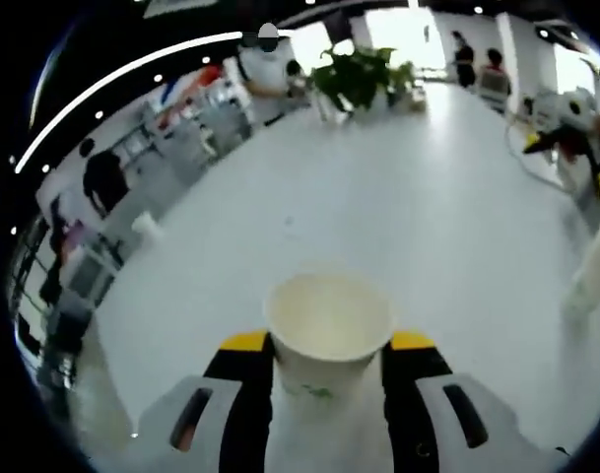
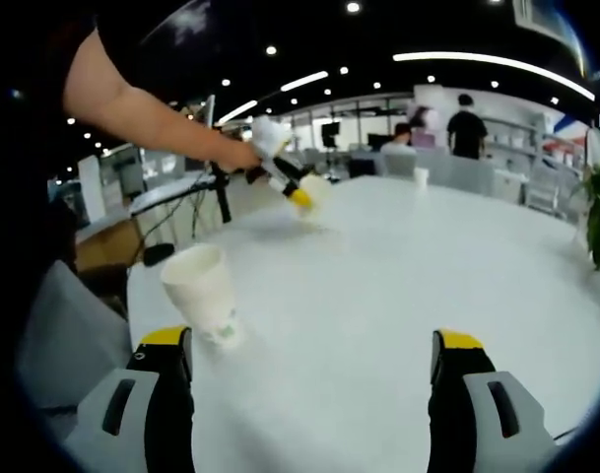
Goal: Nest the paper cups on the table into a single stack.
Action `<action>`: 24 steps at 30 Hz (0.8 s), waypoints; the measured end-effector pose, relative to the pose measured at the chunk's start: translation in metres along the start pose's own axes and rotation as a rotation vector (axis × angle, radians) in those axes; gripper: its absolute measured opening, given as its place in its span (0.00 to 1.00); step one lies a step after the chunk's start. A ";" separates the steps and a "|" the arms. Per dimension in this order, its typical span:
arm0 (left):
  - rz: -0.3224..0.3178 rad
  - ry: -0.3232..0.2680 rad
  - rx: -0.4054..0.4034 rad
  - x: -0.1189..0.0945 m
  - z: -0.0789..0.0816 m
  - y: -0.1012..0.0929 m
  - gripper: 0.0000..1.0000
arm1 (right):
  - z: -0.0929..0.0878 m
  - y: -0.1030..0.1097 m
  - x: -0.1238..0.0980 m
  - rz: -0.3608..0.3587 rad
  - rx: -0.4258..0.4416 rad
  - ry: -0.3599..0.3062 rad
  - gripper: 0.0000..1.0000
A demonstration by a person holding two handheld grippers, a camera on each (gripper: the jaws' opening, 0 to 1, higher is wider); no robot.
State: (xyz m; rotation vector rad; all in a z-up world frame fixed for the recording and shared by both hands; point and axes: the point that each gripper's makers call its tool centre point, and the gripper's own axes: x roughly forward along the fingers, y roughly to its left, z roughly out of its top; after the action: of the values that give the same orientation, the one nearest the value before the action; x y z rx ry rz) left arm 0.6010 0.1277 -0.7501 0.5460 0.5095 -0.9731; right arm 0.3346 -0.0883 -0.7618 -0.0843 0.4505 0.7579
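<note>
1. In the left gripper view, the left gripper (image 1: 329,360) pinches a paper cup (image 1: 329,330) between its two yellow-tipped jaws. The cup stands upright, its open mouth facing up, held above a white table (image 1: 408,227).

2. In the right gripper view, the right gripper (image 2: 314,360) has its jaws spread wide with nothing between them.

3. A second paper cup (image 2: 203,291) stands on the table in the right gripper view, mouth up, leaning slightly. It sits just beyond the right gripper's left jaw, off to that side instead of between the jaws.

4. Farther across the table in that same view, a person's hand (image 2: 235,153) holds the left gripper with its cup (image 2: 312,189), well apart from the standing cup.

5. Judgement: the right gripper is the nearer one to the standing cup. To take it, the gripper would need to shift toward its own left so the cup's upright axis falls between the jaws.

6. A plant (image 1: 364,74) sits at the table's far end.
</note>
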 end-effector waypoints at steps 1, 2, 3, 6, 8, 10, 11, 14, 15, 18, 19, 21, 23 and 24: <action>0.005 -0.010 -0.011 -0.001 0.002 0.002 0.41 | 0.001 0.000 0.001 0.001 -0.001 0.000 1.00; 0.016 -0.032 -0.034 -0.004 0.006 0.005 0.41 | 0.002 0.000 0.001 0.002 -0.002 0.000 1.00; 0.024 -0.048 -0.054 -0.006 0.009 0.008 0.41 | 0.003 0.000 0.002 0.003 -0.004 -0.001 1.00; 0.048 -0.107 -0.131 -0.012 0.019 0.016 0.41 | 0.006 0.000 0.003 0.004 -0.007 -0.004 1.00; 0.071 -0.173 -0.192 -0.019 0.030 0.023 0.41 | 0.009 -0.002 0.003 0.002 -0.009 -0.007 1.00; 0.090 -0.209 -0.225 -0.023 0.036 0.027 0.40 | 0.011 -0.005 0.003 -0.001 -0.010 -0.014 1.00; 0.097 -0.232 -0.236 -0.024 0.040 0.030 0.40 | 0.012 -0.006 0.003 -0.002 -0.010 -0.016 1.00; 0.110 -0.294 -0.276 -0.031 0.053 0.034 0.40 | 0.017 -0.011 0.002 -0.012 -0.010 -0.028 1.00; 0.112 -0.301 -0.278 -0.032 0.055 0.035 0.40 | 0.019 -0.013 0.001 -0.018 -0.004 -0.034 1.00; 0.111 -0.319 -0.278 -0.035 0.061 0.034 0.40 | 0.020 -0.018 0.001 -0.036 -0.005 -0.035 1.00; 0.110 -0.323 -0.279 -0.035 0.062 0.034 0.40 | 0.020 -0.019 0.001 -0.037 -0.006 -0.038 1.00; 0.116 -0.336 -0.283 -0.037 0.065 0.037 0.40 | 0.022 -0.018 0.001 -0.026 -0.002 -0.041 1.00; 0.120 -0.344 -0.291 -0.038 0.066 0.039 0.40 | 0.024 -0.018 0.001 -0.028 -0.017 -0.046 1.00; 0.121 -0.347 -0.296 -0.040 0.066 0.038 0.40 | 0.025 -0.018 0.001 -0.027 -0.017 -0.048 1.00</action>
State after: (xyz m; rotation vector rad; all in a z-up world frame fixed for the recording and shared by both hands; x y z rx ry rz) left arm 0.6263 0.1274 -0.6676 0.1346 0.2971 -0.8354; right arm 0.3562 -0.0951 -0.7415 -0.0879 0.3962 0.7357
